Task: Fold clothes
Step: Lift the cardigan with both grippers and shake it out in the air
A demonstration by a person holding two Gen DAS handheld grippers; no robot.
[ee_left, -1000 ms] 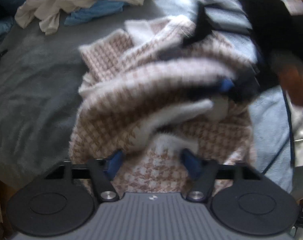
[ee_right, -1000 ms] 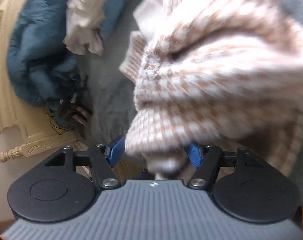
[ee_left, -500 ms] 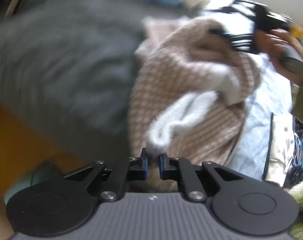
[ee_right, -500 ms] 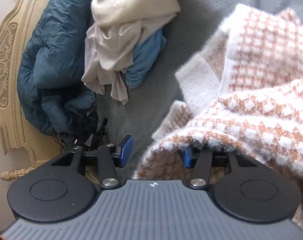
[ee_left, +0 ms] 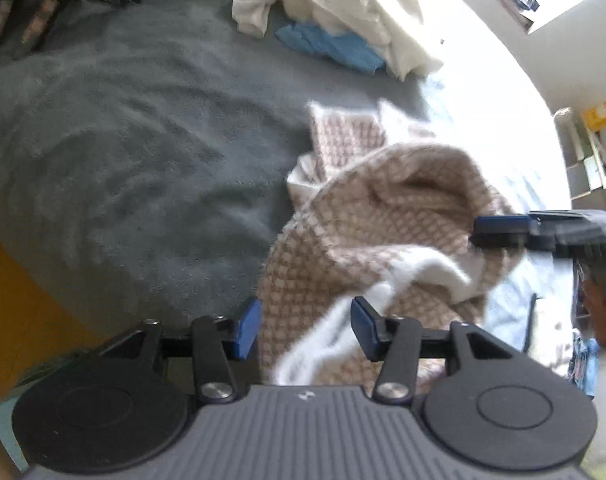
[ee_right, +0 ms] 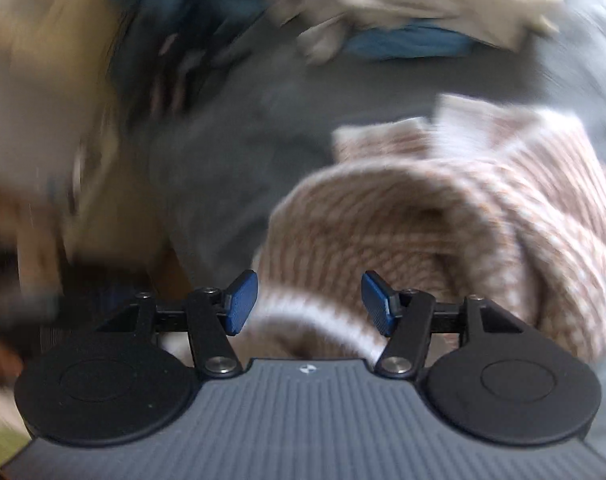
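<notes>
Sweater [ee_left: 387,240] bunched between both parted fingers, just opening; white clothes pile [ee_left: 343,12] beyond.

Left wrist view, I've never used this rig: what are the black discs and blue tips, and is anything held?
No robot: a person holds a two-finger tool in each hand, each with a camera looking along its fingers. Discs and tips are the left gripper; the other picture looks along the right gripper. On the grey blanket lies a bunched brown-and-white checked sweater, pale clothes piled behind. Both sets of jaws have just been opening; the sweater sits between them, apparently not pinched.
</notes>
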